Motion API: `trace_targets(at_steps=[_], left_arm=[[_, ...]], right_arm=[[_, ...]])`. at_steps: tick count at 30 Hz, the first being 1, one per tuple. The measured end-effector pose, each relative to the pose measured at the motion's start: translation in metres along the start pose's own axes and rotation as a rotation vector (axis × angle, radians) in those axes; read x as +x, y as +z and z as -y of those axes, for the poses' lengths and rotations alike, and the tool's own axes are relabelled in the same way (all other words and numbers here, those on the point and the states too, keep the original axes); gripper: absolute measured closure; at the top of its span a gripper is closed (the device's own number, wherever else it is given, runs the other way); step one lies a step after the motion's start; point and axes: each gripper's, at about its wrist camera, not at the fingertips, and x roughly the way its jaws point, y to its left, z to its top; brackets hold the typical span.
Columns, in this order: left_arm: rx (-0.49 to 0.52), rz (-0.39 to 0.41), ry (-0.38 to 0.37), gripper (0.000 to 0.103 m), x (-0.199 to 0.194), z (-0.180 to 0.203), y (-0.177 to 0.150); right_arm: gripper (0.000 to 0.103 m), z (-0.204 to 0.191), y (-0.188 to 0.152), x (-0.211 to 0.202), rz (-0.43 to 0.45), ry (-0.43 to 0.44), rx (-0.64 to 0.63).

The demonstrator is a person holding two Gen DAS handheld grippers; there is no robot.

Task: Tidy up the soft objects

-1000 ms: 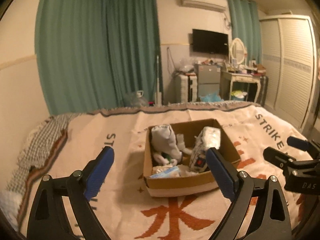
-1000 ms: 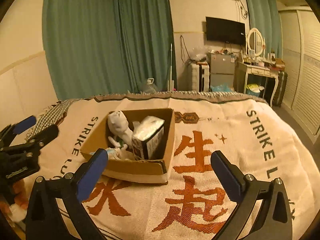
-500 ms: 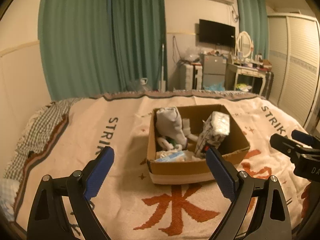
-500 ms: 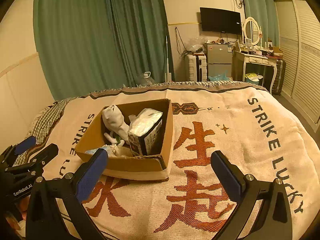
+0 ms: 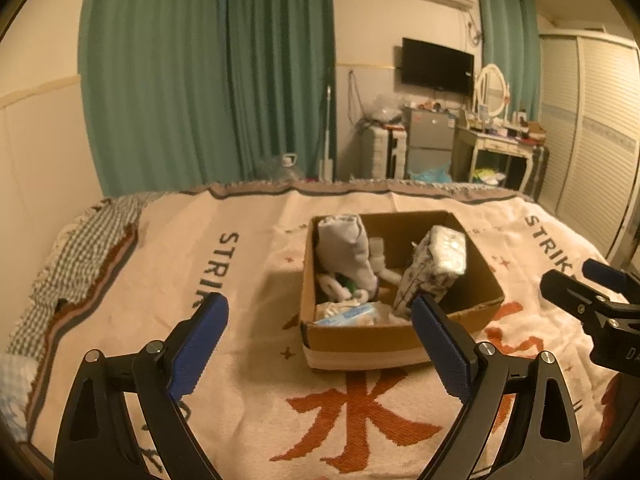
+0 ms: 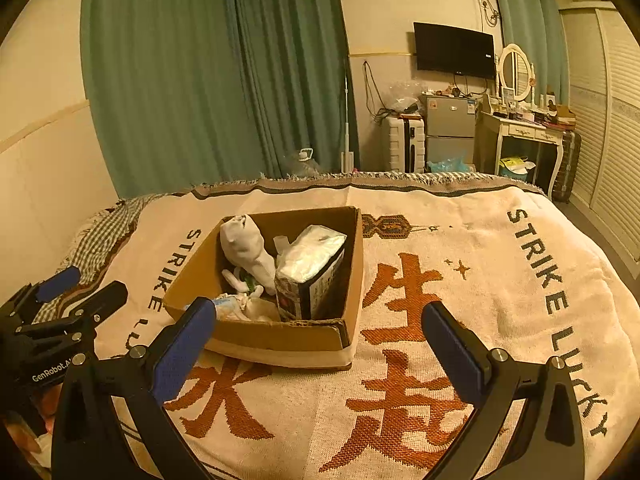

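Observation:
A brown cardboard box [image 5: 400,340] [image 6: 280,340] stands on the bed's printed blanket [image 5: 248,280] [image 6: 460,280]. Inside it are a grey-white plush toy [image 5: 348,248] [image 6: 248,248], a patterned tissue pack [image 5: 436,264] [image 6: 312,268] standing on end, and small white soft items with a blue-white packet [image 5: 352,314] at the front. My left gripper [image 5: 320,344] is open and empty, held back from the box's near side. My right gripper [image 6: 320,340] is open and empty, also short of the box. Each gripper shows in the other's view, the right [image 5: 592,300] and the left [image 6: 60,320].
A checked cloth [image 5: 80,248] lies at the bed's left edge. Beyond the bed stand green curtains [image 5: 208,80], a white suitcase [image 6: 404,144], a small fridge [image 6: 448,128], a dressing table [image 6: 520,136] and a wardrobe [image 5: 592,120].
Both grippers have drawn back and risen a little, so the box looks slightly farther away. Both stay open and empty. The box and its contents have not moved.

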Motion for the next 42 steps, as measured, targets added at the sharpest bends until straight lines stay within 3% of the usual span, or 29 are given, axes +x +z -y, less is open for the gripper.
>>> trace_targets(at_steps=[8, 42], left_arm=[[-0.005, -0.022, -0.024, 0.009, 0.003, -0.001, 0.0], [0.015, -0.008, -0.003, 0.009, 0.001, 0.001, -0.001]], right_arm=[[0.0, -0.004, -0.001, 0.002, -0.009, 0.006, -0.012], [0.0, -0.011, 0.0, 0.013, -0.019, 0.024, -0.013]])
